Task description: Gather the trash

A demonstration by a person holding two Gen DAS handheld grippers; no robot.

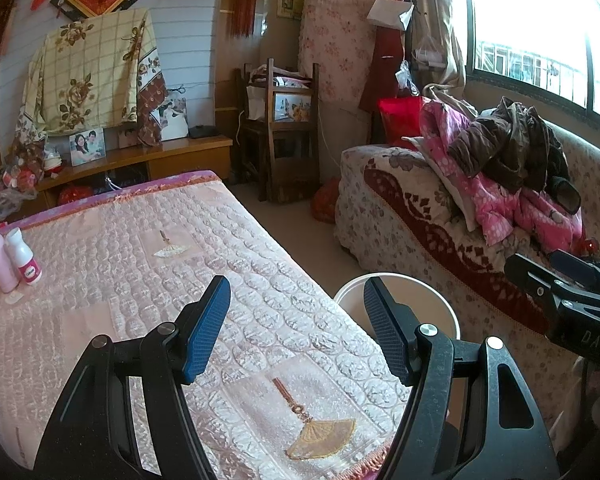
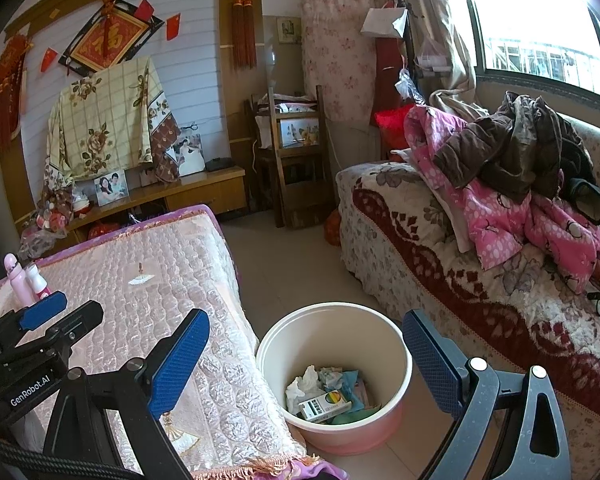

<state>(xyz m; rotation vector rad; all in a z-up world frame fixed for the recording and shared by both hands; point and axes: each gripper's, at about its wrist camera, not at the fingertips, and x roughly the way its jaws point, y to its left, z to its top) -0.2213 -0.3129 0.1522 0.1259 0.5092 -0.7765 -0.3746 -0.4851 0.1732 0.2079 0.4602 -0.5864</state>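
Note:
A white-and-pink bin (image 2: 396, 364) stands on the floor between the covered table and the sofa. It holds crumpled tissues (image 2: 302, 386), a small box (image 2: 326, 405) and blue-green scraps. Its rim also shows in the left wrist view (image 1: 452, 308). My right gripper (image 2: 306, 354) is open and empty, above the bin. My left gripper (image 1: 296, 320) is open and empty, above the table's near right corner. Each gripper shows in the other's view: the right one (image 1: 572, 276) and the left one (image 2: 60, 312).
A table under a pink quilted cover (image 1: 148, 272) fills the left. Two pink-white bottles (image 1: 10, 256) stand at its far left edge. A sofa (image 2: 440, 248) with piled clothes (image 2: 512, 184) is on the right. Wooden chairs (image 2: 296, 160) and a low cabinet (image 2: 172, 196) stand behind.

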